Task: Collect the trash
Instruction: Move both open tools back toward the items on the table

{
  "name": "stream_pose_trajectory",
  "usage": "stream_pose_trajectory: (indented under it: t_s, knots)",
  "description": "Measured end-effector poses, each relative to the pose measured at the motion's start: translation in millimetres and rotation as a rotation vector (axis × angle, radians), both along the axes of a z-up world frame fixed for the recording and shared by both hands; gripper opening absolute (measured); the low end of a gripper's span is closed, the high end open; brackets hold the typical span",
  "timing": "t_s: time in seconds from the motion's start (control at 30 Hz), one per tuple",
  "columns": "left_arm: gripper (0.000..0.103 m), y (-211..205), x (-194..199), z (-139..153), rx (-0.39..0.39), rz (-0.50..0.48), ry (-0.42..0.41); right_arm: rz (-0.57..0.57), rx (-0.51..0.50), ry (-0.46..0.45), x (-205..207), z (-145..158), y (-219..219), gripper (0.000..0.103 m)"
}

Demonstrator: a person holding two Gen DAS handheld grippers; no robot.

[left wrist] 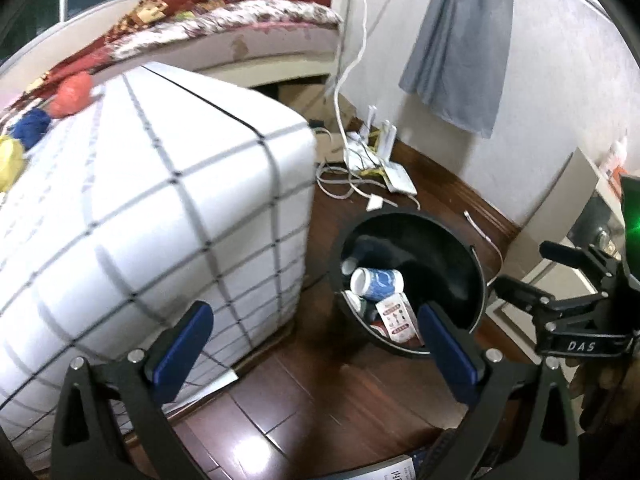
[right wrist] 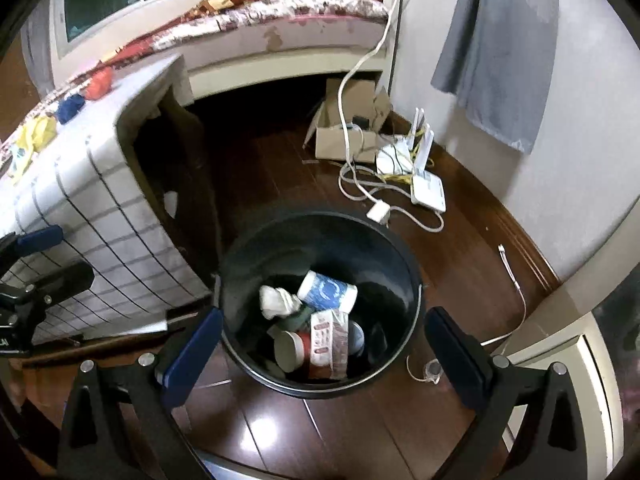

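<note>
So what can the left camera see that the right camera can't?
Only the left wrist view shows the whole right tool, open and empty, beside the bin. Only the right wrist view shows the cardboard box under the bed, a crumpled white tissue in the bin, and a sliver of the left tool at its edge. Both show the black bin, the blue-and-white paper cup inside and the checked tablecloth.

Black round bin (right wrist: 320,240) upright on floor, holding cups, cartons, crumpled paper
</note>
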State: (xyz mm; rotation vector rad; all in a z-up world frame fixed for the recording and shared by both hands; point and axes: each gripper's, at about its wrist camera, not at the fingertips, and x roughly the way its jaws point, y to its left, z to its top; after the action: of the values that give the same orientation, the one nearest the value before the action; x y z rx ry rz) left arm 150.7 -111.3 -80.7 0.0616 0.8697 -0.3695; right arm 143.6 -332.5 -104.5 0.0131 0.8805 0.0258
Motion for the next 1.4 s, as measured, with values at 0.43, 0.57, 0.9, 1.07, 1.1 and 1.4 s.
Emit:
stream_pose_trajectory:
  t_s: [0.43, 0.57, 0.9, 1.07, 1.1, 1.4]
  knots:
    - [0.103, 45.2, -22.3, 40.7, -0.034, 0.072, -0.079, 0.036, 0.037, -0.093, -16.8, 45.4, 48.8, 0.102]
    - [0.103, 60.3, -25.2, 48.3, -0.039, 0.105, -0.097, 0.07, 0.044, -0.115, -18.4, 53.8, 69.0, 0.102]
    - [0.102, 119.3, -35.0, 63.9, -0.064, 0.222, -0.143, 0.178, 0.066, -0.186, -8.9, 76.8, 127.3, 0.102]
    - [0.102, 159.2, -42.2, 68.9, -0.072, 0.311, -0.174, 0.236, 0.079, -0.234, -3.1, 88.7, 166.2, 0.102]
    - [0.102, 165.7, -43.5, 69.3, -0.072, 0.325, -0.176, 0.24, 0.079, -0.244, -2.5, 90.2, 171.1, 0.102]
    - [0.102, 255.8, -48.6, 71.4, -0.069, 0.504, -0.189, 0.358, 0.121, -0.219, 14.8, 102.5, 246.4, 0.102]
